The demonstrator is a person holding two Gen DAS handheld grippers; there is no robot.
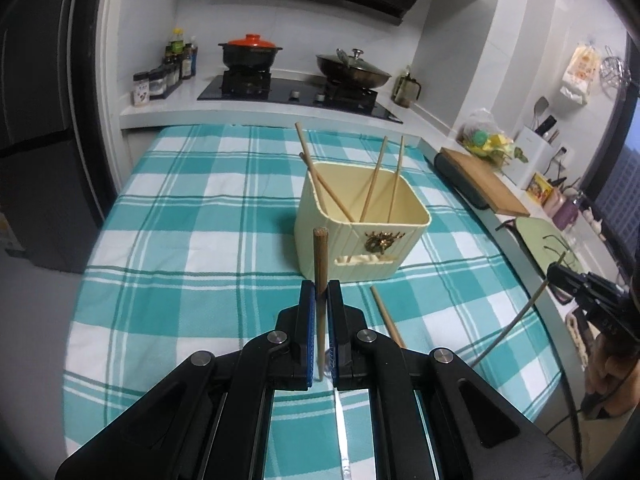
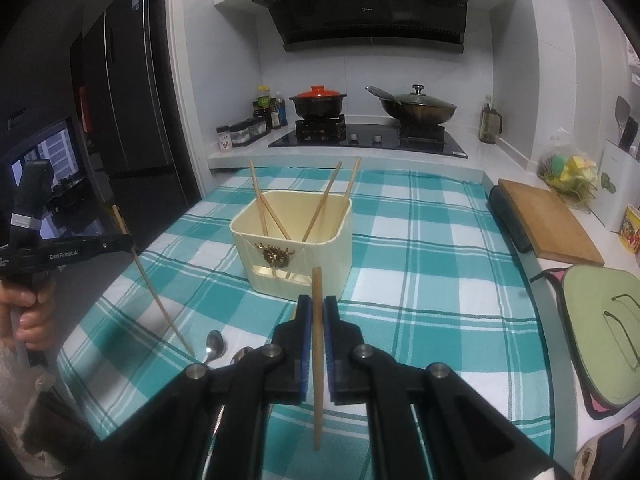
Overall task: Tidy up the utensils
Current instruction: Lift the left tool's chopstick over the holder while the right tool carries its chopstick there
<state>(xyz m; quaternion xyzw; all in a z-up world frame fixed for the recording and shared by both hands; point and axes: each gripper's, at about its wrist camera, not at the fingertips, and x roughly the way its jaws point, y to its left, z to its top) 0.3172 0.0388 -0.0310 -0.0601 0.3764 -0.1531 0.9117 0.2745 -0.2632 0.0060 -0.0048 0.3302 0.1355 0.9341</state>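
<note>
A cream utensil holder (image 1: 362, 236) stands on the teal checked tablecloth (image 1: 192, 216) and holds several wooden chopsticks (image 1: 374, 180). My left gripper (image 1: 321, 290) is shut on a dark wooden chopstick (image 1: 321, 256), held upright just before the holder. My right gripper (image 2: 317, 304) is shut on a lighter chopstick (image 2: 317, 360), also upright, in front of the holder (image 2: 294, 240). Each gripper shows in the other's view: the left (image 2: 120, 242) at the far left, the right (image 1: 560, 276) at the far right. A loose chopstick (image 1: 386, 316) and two spoons (image 2: 214, 344) lie on the cloth.
A stove with a red-lidded pot (image 2: 318, 100) and a wok (image 2: 416, 106) stands behind the table. A wooden cutting board (image 2: 548, 224) and a green mat (image 2: 600, 328) lie on the counter to the right. A dark fridge (image 2: 124, 100) stands at the left.
</note>
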